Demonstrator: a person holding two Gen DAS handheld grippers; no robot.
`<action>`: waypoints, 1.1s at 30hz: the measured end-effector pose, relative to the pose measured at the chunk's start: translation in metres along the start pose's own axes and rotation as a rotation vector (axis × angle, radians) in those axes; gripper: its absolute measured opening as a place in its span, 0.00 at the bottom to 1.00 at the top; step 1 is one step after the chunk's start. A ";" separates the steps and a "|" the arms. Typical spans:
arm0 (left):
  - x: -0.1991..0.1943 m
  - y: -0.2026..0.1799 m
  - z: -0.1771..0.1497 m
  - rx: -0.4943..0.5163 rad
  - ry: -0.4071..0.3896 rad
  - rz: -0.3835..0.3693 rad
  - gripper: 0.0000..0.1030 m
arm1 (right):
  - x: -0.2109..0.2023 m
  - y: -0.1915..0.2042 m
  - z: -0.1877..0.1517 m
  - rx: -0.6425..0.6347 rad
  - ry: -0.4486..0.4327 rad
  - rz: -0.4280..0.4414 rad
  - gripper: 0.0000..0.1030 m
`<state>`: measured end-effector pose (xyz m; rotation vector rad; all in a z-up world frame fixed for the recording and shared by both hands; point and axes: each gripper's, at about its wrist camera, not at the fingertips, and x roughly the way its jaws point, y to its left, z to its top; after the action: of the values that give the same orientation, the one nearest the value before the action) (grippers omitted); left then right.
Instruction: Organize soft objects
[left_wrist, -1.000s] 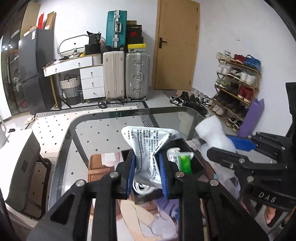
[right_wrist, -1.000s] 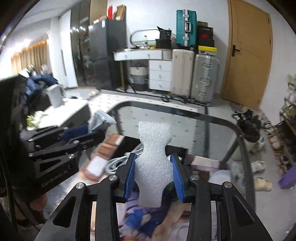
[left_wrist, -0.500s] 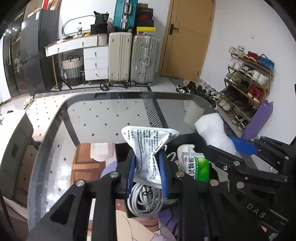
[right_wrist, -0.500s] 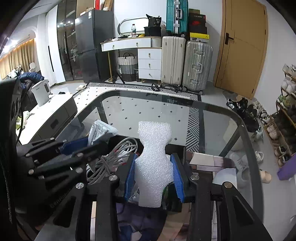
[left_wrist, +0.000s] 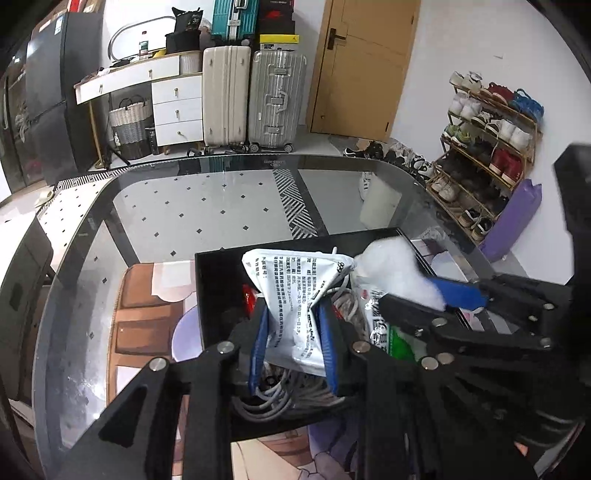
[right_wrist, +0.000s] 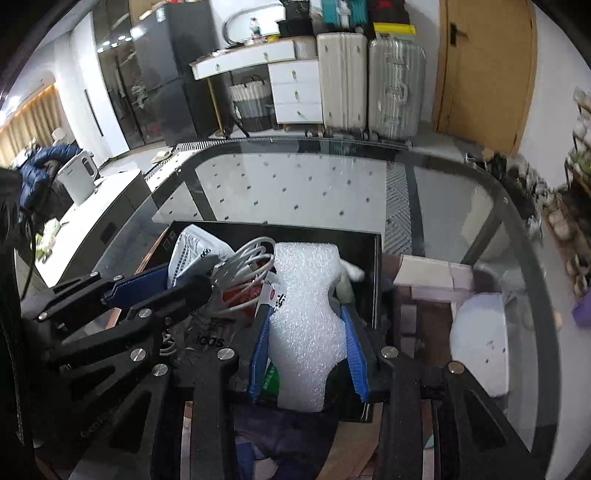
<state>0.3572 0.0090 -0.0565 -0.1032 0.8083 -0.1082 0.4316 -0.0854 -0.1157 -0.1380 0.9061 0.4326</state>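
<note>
Holding both items over the black box (left_wrist: 221, 288), placement step in hand.
Left tool (left_wrist: 293, 341) clamps the white pouch (left_wrist: 295, 291); right tool (right_wrist: 308, 354) clamps the foam piece (right_wrist: 306, 317). Next, judged: lower and release into the box on the worktop (left_wrist: 207, 206).

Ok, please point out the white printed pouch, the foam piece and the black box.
white printed pouch (left_wrist: 295, 295), left wrist view, printed face.
foam piece (right_wrist: 306, 325), right wrist view, pinched middle.
black box (left_wrist: 218, 284), left wrist view, inner floor.

A box (left_wrist: 218, 288) sits on the desk (left_wrist: 192, 206). In the box lie a cable (left_wrist: 280, 398) and a packet (left_wrist: 391, 339). Suitcases (left_wrist: 255, 96) stand behind the desk, with a shoe rack (left_wrist: 491, 122) to their right.
</note>
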 end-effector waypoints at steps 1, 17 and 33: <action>0.000 0.000 0.000 -0.002 -0.001 0.001 0.24 | 0.000 0.001 0.000 -0.016 0.002 -0.012 0.36; -0.027 0.002 -0.004 0.019 -0.048 0.073 0.53 | -0.022 0.002 -0.008 0.023 0.017 0.074 0.50; -0.101 0.011 -0.013 -0.065 -0.128 0.147 0.57 | -0.135 0.013 -0.035 0.067 -0.194 0.138 0.86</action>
<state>0.2791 0.0325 0.0052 -0.1100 0.6896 0.0633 0.3273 -0.1252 -0.0302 0.0283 0.7406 0.5337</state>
